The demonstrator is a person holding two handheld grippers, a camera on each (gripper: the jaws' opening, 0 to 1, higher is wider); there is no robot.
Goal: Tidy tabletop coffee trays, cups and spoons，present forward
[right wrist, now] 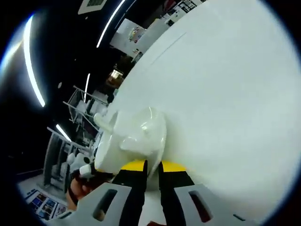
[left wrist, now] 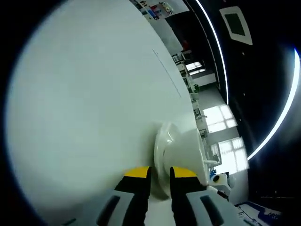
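A white saucer (left wrist: 164, 150) with a white cup (left wrist: 188, 148) on it stands on the white tabletop (left wrist: 84, 103). My left gripper (left wrist: 161, 175) is shut on the saucer's near rim, with the yellow-tipped jaws on either side of the edge. In the right gripper view the same saucer (right wrist: 157, 141) carries the cup (right wrist: 129, 139), and a short white piece (right wrist: 101, 120) sticks out from the cup's far side. My right gripper (right wrist: 152, 168) is shut on the saucer's rim from the opposite side. Whether the saucer touches the table I cannot tell.
The white tabletop (right wrist: 225, 84) stretches wide behind the saucer in both views. Past its edge lie a dark room with strip lights (left wrist: 221, 52), shelving (right wrist: 80, 106) and bright windows (left wrist: 221, 117). A hand (right wrist: 75, 195) holds the other gripper at the lower left.
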